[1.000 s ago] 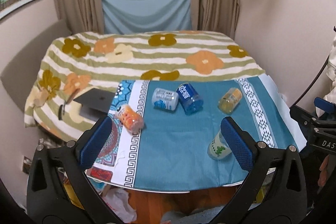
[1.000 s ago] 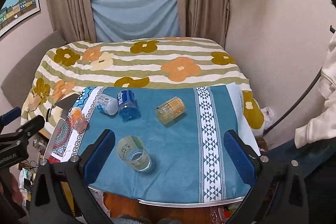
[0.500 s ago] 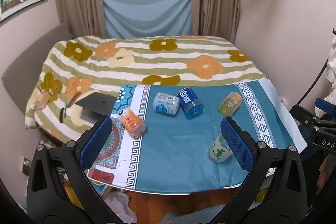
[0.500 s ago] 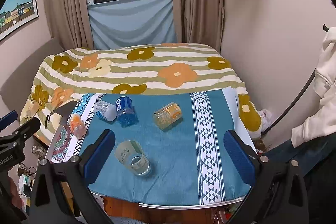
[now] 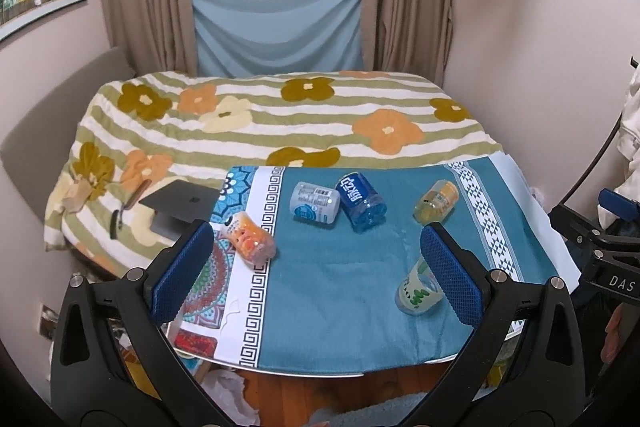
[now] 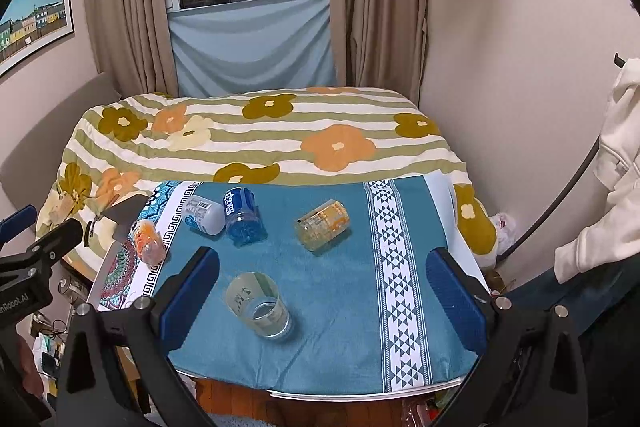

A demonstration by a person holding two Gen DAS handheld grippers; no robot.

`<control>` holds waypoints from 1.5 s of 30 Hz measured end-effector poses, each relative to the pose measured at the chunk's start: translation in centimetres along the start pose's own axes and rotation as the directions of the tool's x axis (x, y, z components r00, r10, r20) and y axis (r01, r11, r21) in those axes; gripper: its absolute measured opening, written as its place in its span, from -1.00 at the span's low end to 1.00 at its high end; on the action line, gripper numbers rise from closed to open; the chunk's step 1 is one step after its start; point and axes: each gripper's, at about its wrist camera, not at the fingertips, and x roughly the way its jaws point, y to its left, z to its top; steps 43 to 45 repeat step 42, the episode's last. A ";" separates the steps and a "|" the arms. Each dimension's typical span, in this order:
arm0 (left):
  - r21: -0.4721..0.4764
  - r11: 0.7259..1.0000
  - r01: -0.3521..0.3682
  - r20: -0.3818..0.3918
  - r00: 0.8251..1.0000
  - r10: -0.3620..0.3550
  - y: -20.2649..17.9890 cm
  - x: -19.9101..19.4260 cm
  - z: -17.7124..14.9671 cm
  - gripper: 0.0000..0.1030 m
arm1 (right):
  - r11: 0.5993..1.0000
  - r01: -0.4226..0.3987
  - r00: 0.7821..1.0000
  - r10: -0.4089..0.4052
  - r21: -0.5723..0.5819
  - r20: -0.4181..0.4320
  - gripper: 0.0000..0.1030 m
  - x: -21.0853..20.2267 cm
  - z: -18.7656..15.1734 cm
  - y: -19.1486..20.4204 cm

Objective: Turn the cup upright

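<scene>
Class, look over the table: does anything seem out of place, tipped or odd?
Yes. All five cups lie on their sides on the teal cloth: the green-print cup nearest, the yellow cup, the blue cup, the white cup touching it, and the orange cup at the left edge. Nothing looks spilled.

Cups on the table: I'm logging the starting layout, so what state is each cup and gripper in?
green-print cup: on its side
yellow cup: on its side
blue cup: on its side
white cup: on its side
orange cup: on its side
left gripper: jaws open, empty
right gripper: jaws open, empty
</scene>
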 end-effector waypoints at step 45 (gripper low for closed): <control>0.008 1.000 -0.008 0.023 1.000 0.008 0.1 0.9 0.8 1.00 | 1.000 -0.008 1.000 0.008 -0.012 -0.005 1.00 0.7 0.5 0.8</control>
